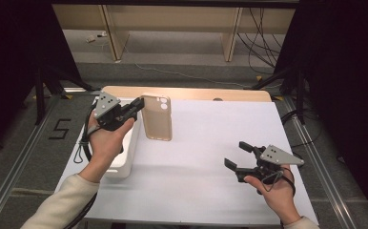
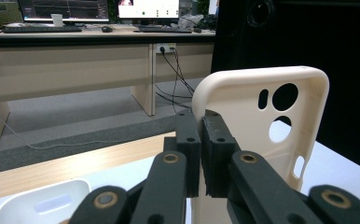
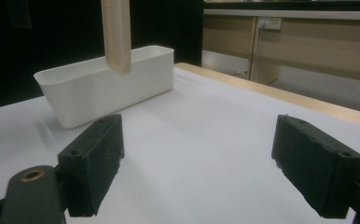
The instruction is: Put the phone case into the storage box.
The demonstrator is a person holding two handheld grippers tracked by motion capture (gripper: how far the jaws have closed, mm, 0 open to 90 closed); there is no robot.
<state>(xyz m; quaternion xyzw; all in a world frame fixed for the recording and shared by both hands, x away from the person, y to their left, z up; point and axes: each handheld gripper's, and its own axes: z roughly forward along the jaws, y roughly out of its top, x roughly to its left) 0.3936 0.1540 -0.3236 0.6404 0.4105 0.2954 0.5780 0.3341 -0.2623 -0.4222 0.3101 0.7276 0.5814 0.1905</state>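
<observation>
Here, the left hand-held gripper (image 1: 138,106) pinches one edge of a beige phone case (image 1: 157,117), held upright above the counter (image 1: 206,143) beside a white bin (image 1: 125,160). Gripped so narrowly, the case could likely twist loose. What the bin holds cannot be told. The right hand-held gripper (image 1: 238,155) hovers wide, empty.

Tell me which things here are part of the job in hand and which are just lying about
In the job:
- phone case, clamped at its edge and held up off the table by the left gripper
- white bin, on the table just beside the case

Lying about:
- right gripper, jaws apart, nothing between them
- cables on the floor beyond the table
</observation>
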